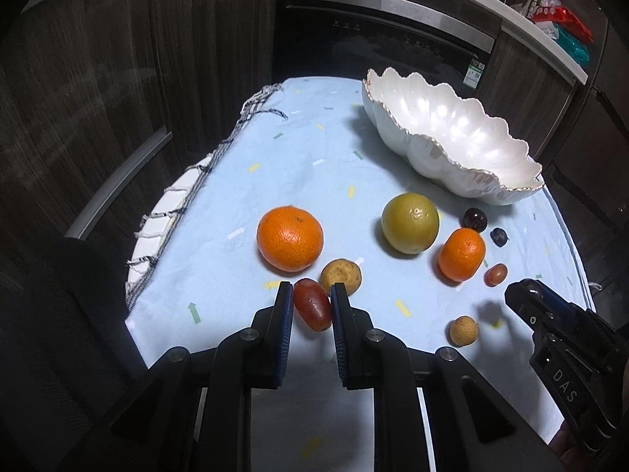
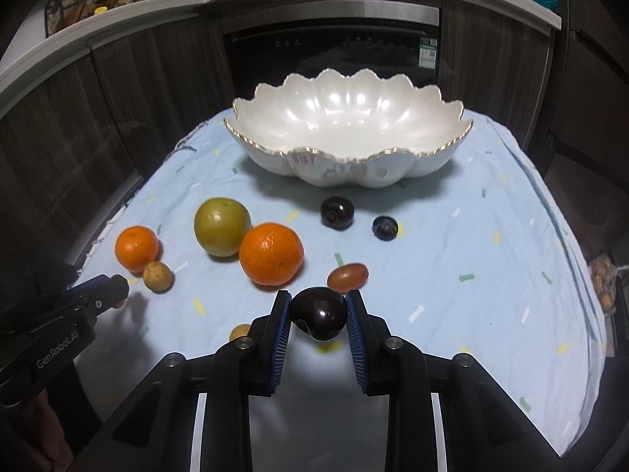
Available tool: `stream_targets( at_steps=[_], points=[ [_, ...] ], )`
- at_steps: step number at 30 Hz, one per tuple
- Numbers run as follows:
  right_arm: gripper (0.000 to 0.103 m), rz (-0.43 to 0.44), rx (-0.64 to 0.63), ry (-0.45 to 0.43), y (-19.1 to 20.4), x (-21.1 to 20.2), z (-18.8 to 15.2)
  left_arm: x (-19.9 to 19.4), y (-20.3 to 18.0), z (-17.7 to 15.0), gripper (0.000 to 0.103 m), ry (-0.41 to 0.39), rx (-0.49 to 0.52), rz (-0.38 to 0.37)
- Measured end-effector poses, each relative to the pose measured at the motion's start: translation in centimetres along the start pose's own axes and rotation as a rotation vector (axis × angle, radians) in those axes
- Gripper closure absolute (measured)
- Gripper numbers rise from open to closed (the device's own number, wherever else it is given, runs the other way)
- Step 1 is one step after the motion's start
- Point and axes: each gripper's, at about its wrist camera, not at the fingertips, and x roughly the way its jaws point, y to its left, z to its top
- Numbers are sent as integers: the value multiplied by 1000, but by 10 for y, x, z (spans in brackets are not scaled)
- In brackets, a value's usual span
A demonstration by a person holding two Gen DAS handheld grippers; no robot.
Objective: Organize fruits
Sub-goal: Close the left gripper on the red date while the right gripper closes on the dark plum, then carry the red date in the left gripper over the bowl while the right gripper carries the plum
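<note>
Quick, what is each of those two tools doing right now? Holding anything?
Left tool: closed on a reddish oblong fruit.
Right tool: closed on a dark plum.

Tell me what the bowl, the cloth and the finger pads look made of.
Bowl: likely glazed ceramic, pearly gloss with bright highlights and a gilt scalloped rim.
Cloth: soft woven fabric, matte, wrinkled, with a frayed edge.
Finger pads: probably rubber or plastic, blue and finely ribbed.
</note>
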Motion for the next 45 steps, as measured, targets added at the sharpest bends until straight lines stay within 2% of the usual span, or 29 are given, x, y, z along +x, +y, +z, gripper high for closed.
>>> stream_targets(
  at_steps=[7, 13, 21, 34, 45],
  points=[
    [73, 6, -2, -38, 0, -14, 8, -6, -7, 7, 83, -6, 47, -4],
    [73, 9, 5, -53, -3, -24, 13, -24, -21, 21, 83, -84, 99, -9],
    [73, 2, 17, -104, -11, -42, 27, -34, -43, 45, 83, -125, 136, -48],
    [73, -42, 71, -187, -39, -53, 60, -44, -69, 79, 83, -200, 185, -82],
    [73, -85, 79, -251, -56, -55, 102, -38, -82, 113, 83, -232, 191, -100]
  ],
)
